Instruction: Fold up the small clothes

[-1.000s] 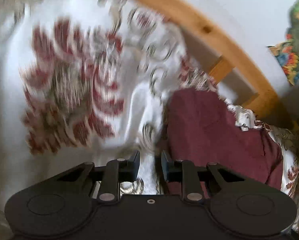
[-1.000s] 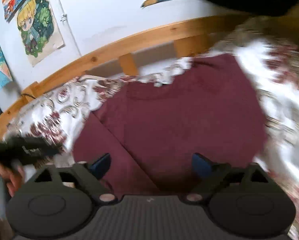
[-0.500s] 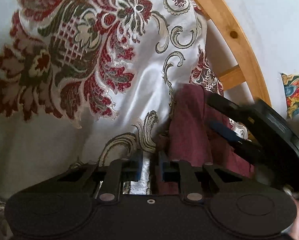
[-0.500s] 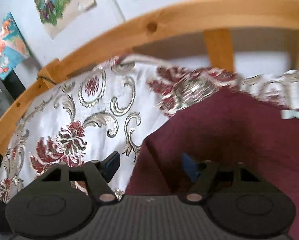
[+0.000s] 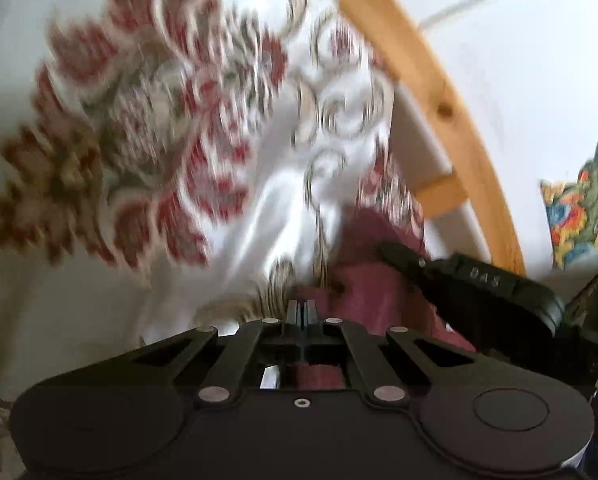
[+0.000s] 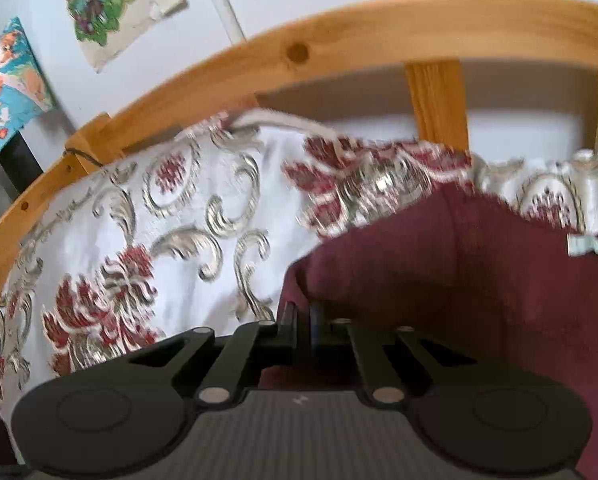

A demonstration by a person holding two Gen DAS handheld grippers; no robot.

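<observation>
Two grippers are clenched at this moment, each at an edge of the maroon garment [image 6: 479, 300] that lies on the patterned bedspread [image 6: 187, 216] close to the wooden bed rail [image 6: 339, 28]. The right gripper [image 6: 303, 312] has its fingers drawn together at the garment's near left corner, where the cloth rises in a small raised fold, so it looks pinched on the fabric. The left gripper [image 5: 301, 307] is fully closed just where the maroon cloth meets the bedspread; maroon shows under and beside its fingers, but the blur leaves it unclear whether it has the cloth, the bedspread or both. In the left wrist view the right gripper [image 5: 391, 250] comes in from the right, resting on the same maroon edge, so the two tools are near each other. The garment looks light, soft and limp, likely a knit that sags and drapes once lifted, with no stiffness to carry a fold by itself. The glossy bedspread beneath looks slippery and could be dragged along. The best hold is at corners or along a hem, both layers pinched well apart, so the edge stays taut while it is carried over
</observation>
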